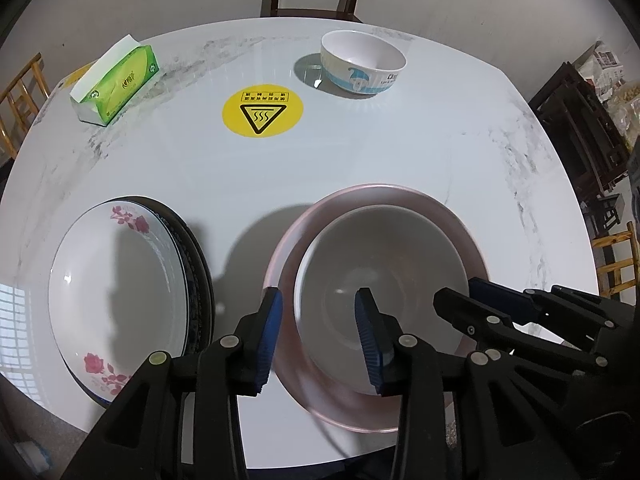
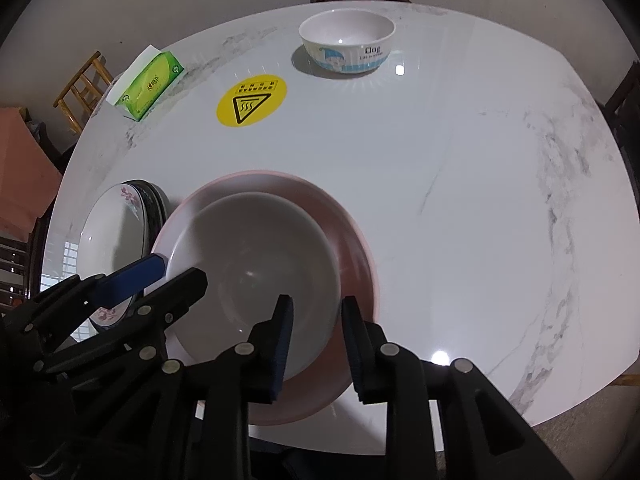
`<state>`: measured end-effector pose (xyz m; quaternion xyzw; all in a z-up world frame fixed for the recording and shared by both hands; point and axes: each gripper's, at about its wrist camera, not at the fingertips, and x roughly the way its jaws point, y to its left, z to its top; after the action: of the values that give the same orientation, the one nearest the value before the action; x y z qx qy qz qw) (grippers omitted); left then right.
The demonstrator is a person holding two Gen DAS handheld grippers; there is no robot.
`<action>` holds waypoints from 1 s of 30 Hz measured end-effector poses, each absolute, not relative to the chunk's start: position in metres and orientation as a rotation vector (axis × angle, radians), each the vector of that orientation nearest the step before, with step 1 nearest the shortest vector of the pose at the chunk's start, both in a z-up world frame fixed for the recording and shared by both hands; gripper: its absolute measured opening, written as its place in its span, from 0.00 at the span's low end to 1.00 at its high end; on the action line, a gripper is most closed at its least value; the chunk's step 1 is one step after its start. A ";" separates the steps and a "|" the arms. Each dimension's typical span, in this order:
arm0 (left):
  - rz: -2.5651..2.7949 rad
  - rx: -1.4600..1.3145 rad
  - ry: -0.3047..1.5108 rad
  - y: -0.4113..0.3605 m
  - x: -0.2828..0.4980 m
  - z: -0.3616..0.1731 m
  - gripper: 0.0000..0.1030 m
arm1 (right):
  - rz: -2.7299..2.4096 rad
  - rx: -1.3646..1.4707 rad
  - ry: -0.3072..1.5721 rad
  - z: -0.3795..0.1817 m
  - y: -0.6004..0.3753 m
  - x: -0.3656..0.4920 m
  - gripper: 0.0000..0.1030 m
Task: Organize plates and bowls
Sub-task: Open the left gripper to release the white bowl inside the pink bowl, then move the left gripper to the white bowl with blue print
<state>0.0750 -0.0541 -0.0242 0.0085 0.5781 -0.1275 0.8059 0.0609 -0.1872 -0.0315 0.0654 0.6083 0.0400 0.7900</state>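
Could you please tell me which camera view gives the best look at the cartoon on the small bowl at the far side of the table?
The right wrist view: the cartoon bowl faces it, showing the whole figure and dark lettering. In the left wrist view the same bowl appears angled, its picture partly turned away and lettering harder to read.

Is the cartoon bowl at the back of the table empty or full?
Empty: the cartoon bowl stands upright, its bare white inside visible.

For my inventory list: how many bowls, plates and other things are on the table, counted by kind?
Bowls: 3, white bowl inside pink bowl, cartoon bowl
Plates: at least 2, rose plate on a dark plate; the stack may hide more
Tissue box: 1
Yellow sticker: 1
Total: at least 7
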 end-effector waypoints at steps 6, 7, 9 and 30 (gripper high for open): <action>-0.279 0.020 1.215 -0.054 0.074 -0.018 0.38 | 0.092 0.150 1.298 -0.028 -0.190 0.058 0.25; -0.281 0.022 1.209 -0.054 0.074 -0.017 0.39 | 0.091 0.149 1.294 -0.026 -0.191 0.057 0.25; -0.280 0.024 1.203 -0.055 0.073 -0.014 0.39 | 0.091 0.154 1.289 -0.024 -0.192 0.057 0.25; -0.246 0.032 1.136 -0.044 0.091 -0.005 0.48 | 0.118 0.185 1.209 -0.007 -0.216 0.073 0.25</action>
<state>0.0910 -0.0443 -0.0051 0.0150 0.5367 -0.1161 0.8356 0.0732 -0.2161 -0.0071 0.0866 0.5670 0.0555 0.8173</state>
